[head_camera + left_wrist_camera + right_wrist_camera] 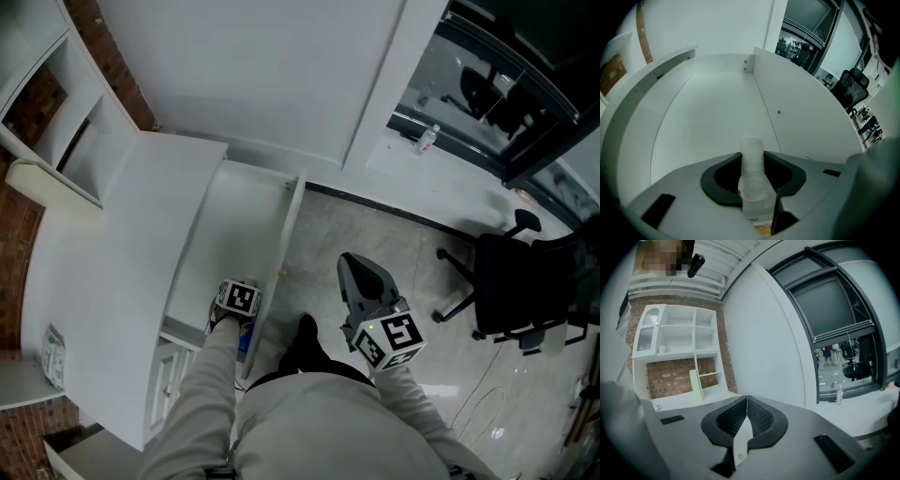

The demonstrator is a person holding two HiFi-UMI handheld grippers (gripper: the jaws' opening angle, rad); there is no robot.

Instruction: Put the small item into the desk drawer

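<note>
A pale glossy tiled floor (375, 234) lies to the right of a white desk (112, 281). The desk's long white drawer (239, 216) stands pulled out beside it. At the near edge, the person's light-sleeved left arm (202, 394) reaches into the near end of the drawer, and the left gripper (234, 319) points steeply down. In the left gripper view its jaws clamp a small translucent white plastic bottle (752, 180). The bottle's capped end sticks out past the jaw tips, above the bare drawer bottom; whether it touches the bottom cannot be told. The right gripper (364, 277) is held nearly level over the floor, just right of the drawer, its jaws pressed together with nothing between them. Farther right stands a black office chair (516, 281). At the far side are a plain white wall (262, 66) and a dark-framed window (487, 84). Far left, a white shelf unit (677, 348) stands against red brick.
</note>
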